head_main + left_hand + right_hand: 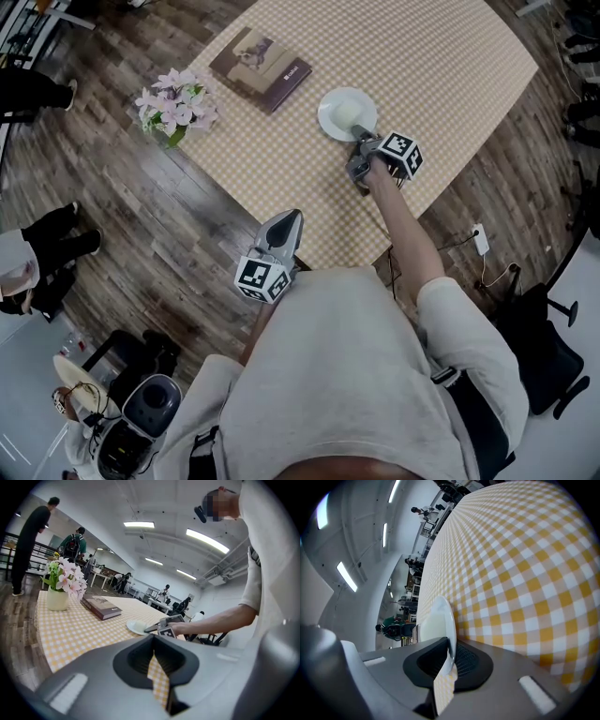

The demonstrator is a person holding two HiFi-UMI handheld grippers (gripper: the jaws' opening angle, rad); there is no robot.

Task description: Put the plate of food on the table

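Lying level on table (422, 66), plate (335, 118), rim in right gripper (360, 142) fingers

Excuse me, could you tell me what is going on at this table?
A person holds a gripper in each hand. The right gripper is shut on the rim of a white plate of pale food, keeping it level at the checkered table; whether it rests on the cloth or sits just above it, I cannot tell. The left gripper is shut and empty near the table's edge. A book and flowers sit farther along.
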